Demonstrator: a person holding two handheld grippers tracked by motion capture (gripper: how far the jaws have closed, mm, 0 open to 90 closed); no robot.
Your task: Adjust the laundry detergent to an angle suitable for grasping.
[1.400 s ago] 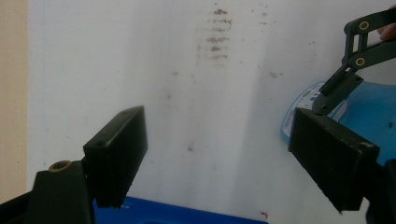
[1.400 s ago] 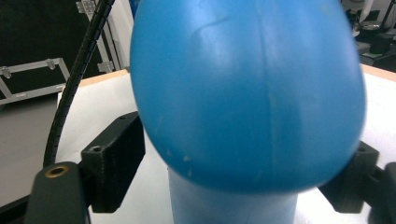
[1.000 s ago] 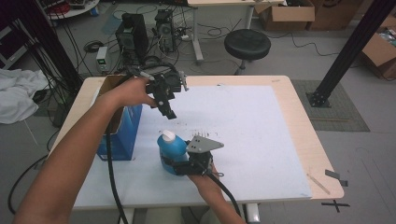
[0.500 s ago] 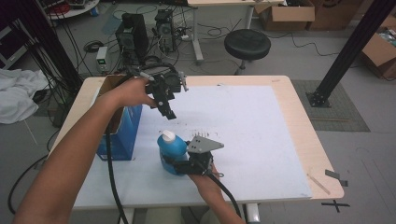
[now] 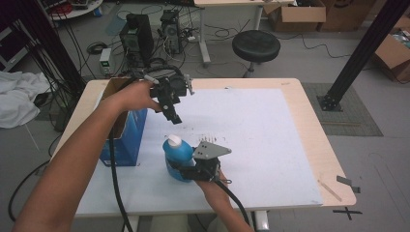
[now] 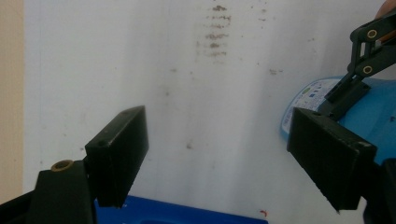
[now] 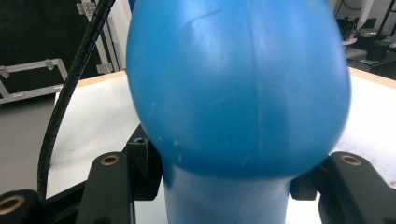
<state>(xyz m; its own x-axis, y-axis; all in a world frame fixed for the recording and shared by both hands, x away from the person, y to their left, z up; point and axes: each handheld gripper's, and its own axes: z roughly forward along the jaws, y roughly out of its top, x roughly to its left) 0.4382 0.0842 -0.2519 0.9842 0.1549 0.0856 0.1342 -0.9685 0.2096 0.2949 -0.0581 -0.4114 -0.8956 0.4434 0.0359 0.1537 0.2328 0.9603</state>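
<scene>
A blue bottle (image 5: pixel 178 153) with a white cap (image 5: pixel 174 140) stands upright on the white sheet (image 5: pixel 261 125). My right gripper (image 5: pixel 179 168) reaches in from the near side, and its jaws have just been closing. In the right gripper view they press on the narrow waist of the bottle (image 7: pixel 238 93), one on each side. My left gripper (image 5: pixel 173 115) hangs above the sheet beyond the bottle, pointing down and open. Nothing lies between its pads (image 6: pixel 123 154). The bottle (image 6: pixel 369 107) and the right gripper's linkage show past the right pad in the left gripper view.
An open cardboard box with a blue side (image 5: pixel 126 137) stands at the table's left, under my left forearm. A black cable (image 5: pixel 116 193) trails from the left gripper over the near edge. Beyond the table are a stool (image 5: pixel 256 46) and computer cases.
Both hands and the bottle stand where they were. The right gripper's jaws look drawn in tighter around the bottle.
</scene>
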